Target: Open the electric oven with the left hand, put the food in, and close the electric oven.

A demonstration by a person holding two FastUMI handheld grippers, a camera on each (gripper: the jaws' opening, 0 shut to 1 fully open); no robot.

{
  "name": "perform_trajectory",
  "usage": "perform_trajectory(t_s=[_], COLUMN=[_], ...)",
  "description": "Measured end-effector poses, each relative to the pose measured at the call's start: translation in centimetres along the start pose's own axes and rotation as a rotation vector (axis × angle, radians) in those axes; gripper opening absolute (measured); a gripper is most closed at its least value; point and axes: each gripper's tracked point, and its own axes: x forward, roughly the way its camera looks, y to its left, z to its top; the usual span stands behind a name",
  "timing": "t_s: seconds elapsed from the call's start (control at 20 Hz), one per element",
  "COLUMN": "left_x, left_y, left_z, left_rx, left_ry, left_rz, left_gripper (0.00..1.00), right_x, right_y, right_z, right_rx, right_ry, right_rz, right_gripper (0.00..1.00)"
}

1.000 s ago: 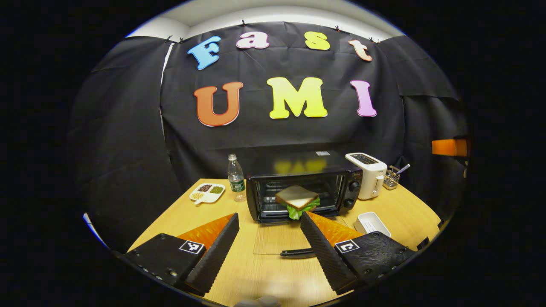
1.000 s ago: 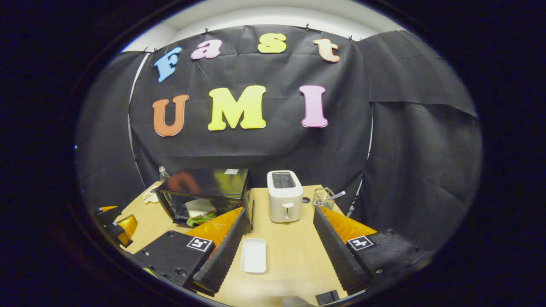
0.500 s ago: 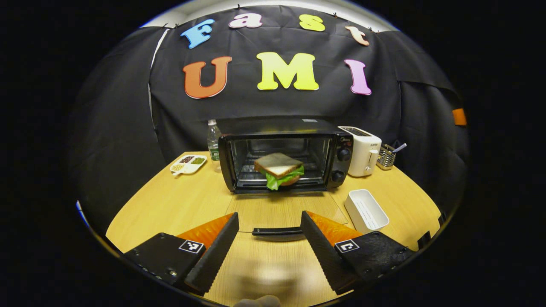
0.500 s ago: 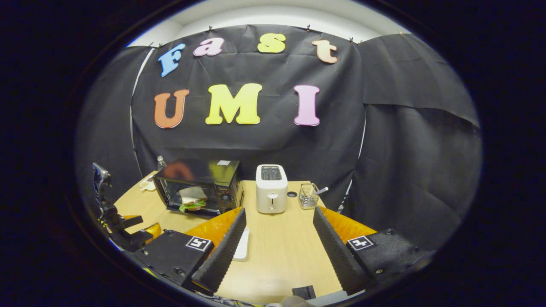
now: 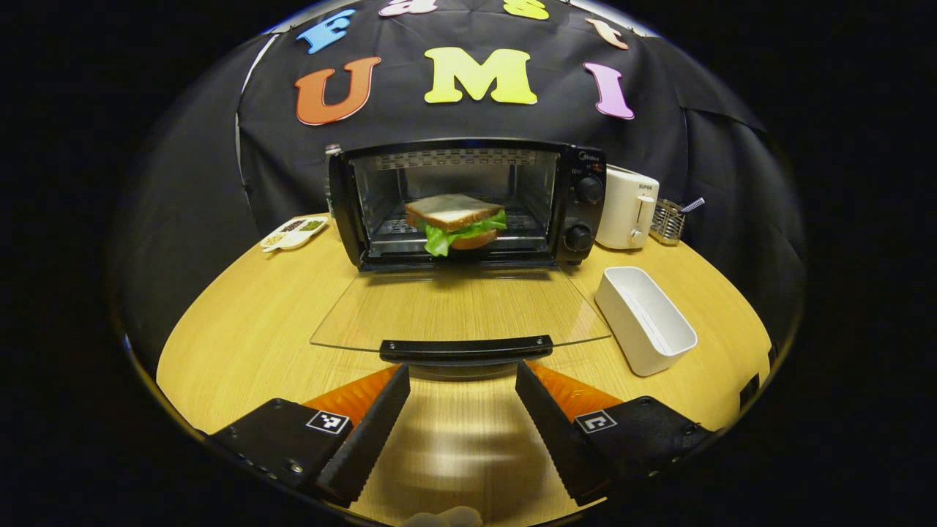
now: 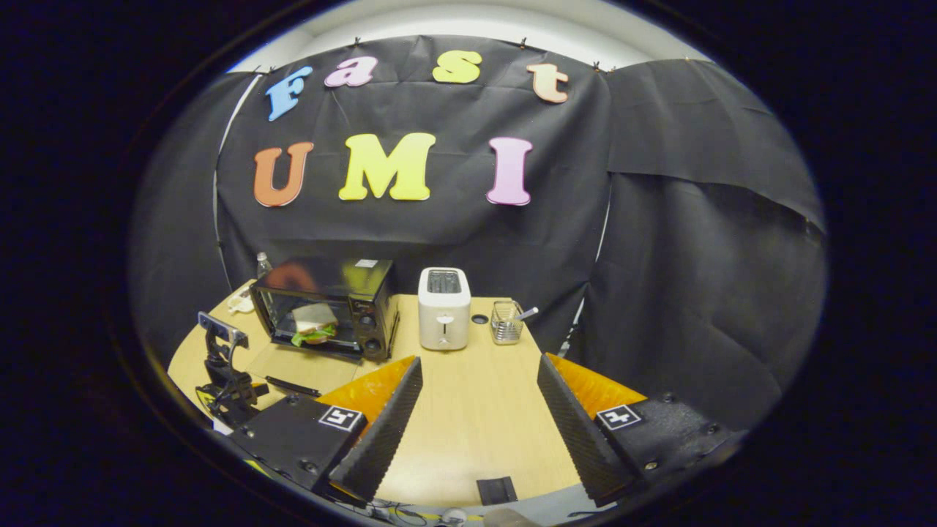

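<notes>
1. The electric oven (image 5: 468,201) stands at the back of the wooden desk (image 5: 241,322), and its glass door (image 5: 457,307) is folded down flat in front of it.
2. The sandwich (image 5: 455,219) lies on the rack inside the oven, near the front edge, with green lettuce hanging out.
3. The left gripper (image 5: 461,380) is low over the desk, just before the black door handle (image 5: 465,348); its jaws are wide apart and hold nothing.
4. The right gripper (image 6: 479,373) is over the right part of the desk, well apart from the oven; its jaws are also wide and hold nothing.
5. A white toaster (image 5: 626,206) stands just beside the oven on its right, and a white rectangular dish (image 5: 644,320) lies near the open door.
6. A small divided plate (image 5: 294,232) sits left of the oven.
</notes>
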Motion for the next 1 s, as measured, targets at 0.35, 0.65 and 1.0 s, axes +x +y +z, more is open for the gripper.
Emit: perform_trajectory(t_s=[0.35, 0.65, 1.0], left_x=[2.0, 1.6, 0.4], left_y=[-0.3, 0.0, 0.2], left_z=[-0.9, -0.1, 2.8], left_rx=[-0.001, -0.042, -0.031], left_ry=[0.028, 0.028, -0.001], left_rz=[0.002, -0.003, -0.002], left_gripper=[0.96, 0.95, 0.95], right_x=[0.4, 1.1, 1.5], right_y=[-0.9, -0.1, 1.1], right_z=[-1.1, -1.0, 0.3], right_rx=[0.011, 0.010, 0.012], right_ry=[0.039, 0.045, 0.016], right_rz=[-0.025, -0.007, 0.020], right_gripper=[1.00, 1.00, 1.00])
